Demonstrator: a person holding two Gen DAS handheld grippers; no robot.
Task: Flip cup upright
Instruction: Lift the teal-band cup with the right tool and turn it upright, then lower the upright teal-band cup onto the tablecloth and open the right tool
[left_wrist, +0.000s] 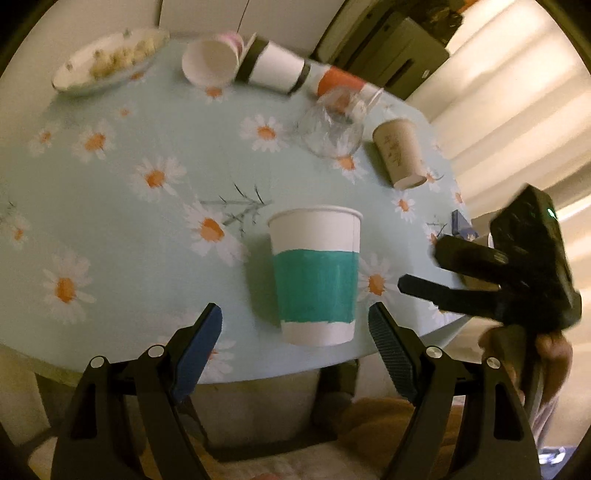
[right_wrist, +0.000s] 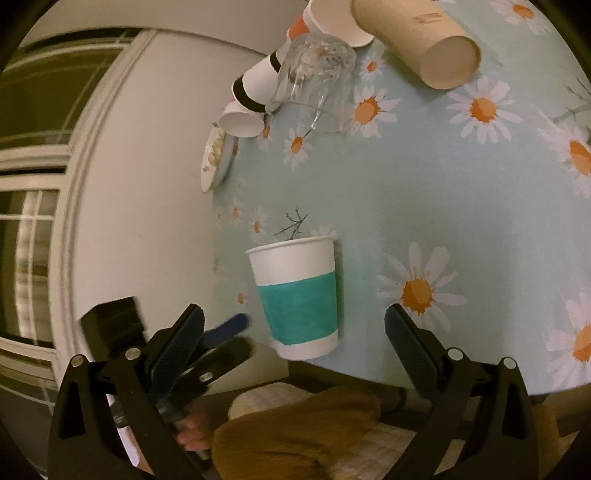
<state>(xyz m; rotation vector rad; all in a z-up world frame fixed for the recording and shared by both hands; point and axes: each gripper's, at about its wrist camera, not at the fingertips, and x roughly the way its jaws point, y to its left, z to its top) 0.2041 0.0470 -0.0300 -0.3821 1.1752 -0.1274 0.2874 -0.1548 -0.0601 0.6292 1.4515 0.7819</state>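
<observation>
A white paper cup with a teal band (left_wrist: 316, 277) stands upright near the table's front edge; it also shows in the right wrist view (right_wrist: 299, 299). My left gripper (left_wrist: 295, 328) is open and empty, just in front of the cup with a finger to each side. My right gripper (right_wrist: 293, 339) is open and empty, also close in front of the cup. The right gripper shows in the left wrist view (left_wrist: 417, 266) at the cup's right. The left gripper shows in the right wrist view (right_wrist: 236, 336) at the cup's left.
On the daisy-print table (left_wrist: 129, 221) lie a brown paper cup (left_wrist: 399, 153), a clear glass (left_wrist: 332, 125), a white cup with black bands (left_wrist: 275, 66), a red and white cup (left_wrist: 340, 81) and a white cup (left_wrist: 210, 61). A plate of food (left_wrist: 107, 61) sits at the back left.
</observation>
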